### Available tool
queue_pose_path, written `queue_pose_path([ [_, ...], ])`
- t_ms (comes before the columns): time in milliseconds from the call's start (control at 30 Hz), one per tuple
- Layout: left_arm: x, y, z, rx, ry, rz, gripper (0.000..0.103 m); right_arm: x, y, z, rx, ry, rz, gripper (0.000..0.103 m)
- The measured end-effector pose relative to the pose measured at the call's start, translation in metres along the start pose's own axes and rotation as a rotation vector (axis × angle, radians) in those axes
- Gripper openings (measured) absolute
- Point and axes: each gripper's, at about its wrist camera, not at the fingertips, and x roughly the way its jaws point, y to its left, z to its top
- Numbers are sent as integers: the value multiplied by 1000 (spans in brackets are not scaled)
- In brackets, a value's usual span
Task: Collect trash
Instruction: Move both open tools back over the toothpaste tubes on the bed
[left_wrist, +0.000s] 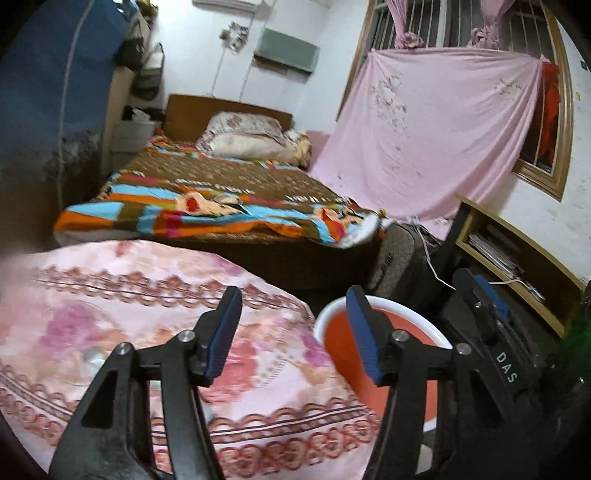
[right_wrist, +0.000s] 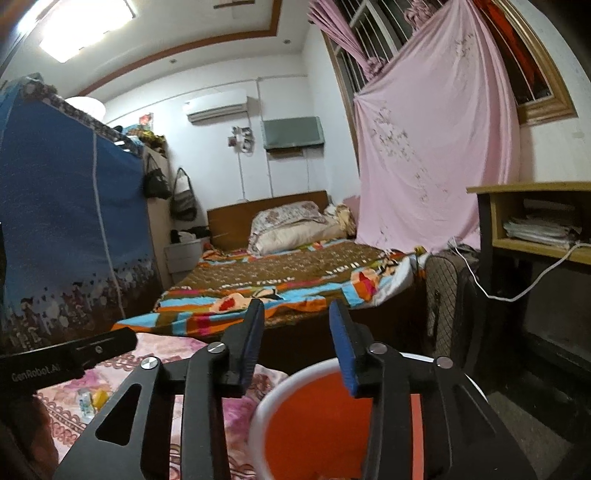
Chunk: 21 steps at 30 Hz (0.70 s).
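Room layout, from my two claws

Near left: table under a patterned cloth (left_wrist: 110, 295), with small wrappers (right_wrist: 90, 400) lying on it at the near left. Near right, just beside that table: bucket (left_wrist: 436, 334), with my left claw (left_wrist: 293, 332) above the table edge and my right claw (right_wrist: 295, 345) above the bucket rim (right_wrist: 266, 398). Beyond both: bed (right_wrist: 280, 273), its pillows (right_wrist: 291, 227) at the far end against the headboard (right_wrist: 229, 218). Left of the bed: fabric wardrobe (right_wrist: 66, 206), bags (right_wrist: 183, 199) hanging behind it. Right of the bed: draped sheet (right_wrist: 424, 155) over the window. Right, nearer: desk (right_wrist: 517, 188) with papers (right_wrist: 539, 227) on its shelf, chair (right_wrist: 443, 295) before it.
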Motion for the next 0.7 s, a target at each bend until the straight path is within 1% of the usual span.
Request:
queue_pose_path([
  [33, -4, 5, 0, -2, -12, 16, 48, -1, 3, 1, -5, -6, 7, 45],
  [100, -12, 13, 0, -4, -35, 48, 58, -2, 9, 2, -15, -15, 20, 48],
  [133, -16, 17, 0, -3, -47, 63, 61, -3, 12, 3, -19, -18, 23, 54],
  [167, -21, 21, 1, 3, -62, 82, 66, -5, 15, 3, -22, -24, 28, 70],
  [200, -26, 25, 1, 9, -78, 100, 72, -7, 18, 4, -22, -35, 35, 79],
  [233, -30, 28, 0, 13, -90, 110, 74, -10, 22, 4, -22, -51, 42, 89],
  [267, -36, 33, 0, 14, -116, 124, 80, -13, 24, 4, -23, -67, 49, 92],
  [300, -41, 37, 0, 14, -136, 131, 90, -15, 27, 5, -26, -78, 55, 96],
  [333, -47, 40, -1, 10, -163, 147, 93, -18, 32, 6, -33, -92, 63, 99],
  [367, -52, 44, -1, 6, -191, 161, 92, -20, 35, 6, -38, -102, 69, 103],
  [400, -58, 48, -2, 3, -213, 173, 92, -22, 38, 6, -44, -115, 78, 103],
  [533, -74, 63, -6, 13, -239, 216, 92, -29, 54, 4, -90, -165, 127, 103],
  [700, -94, 80, -16, 20, -269, 273, 92, -37, 75, 2, -126, -191, 193, 103],
])
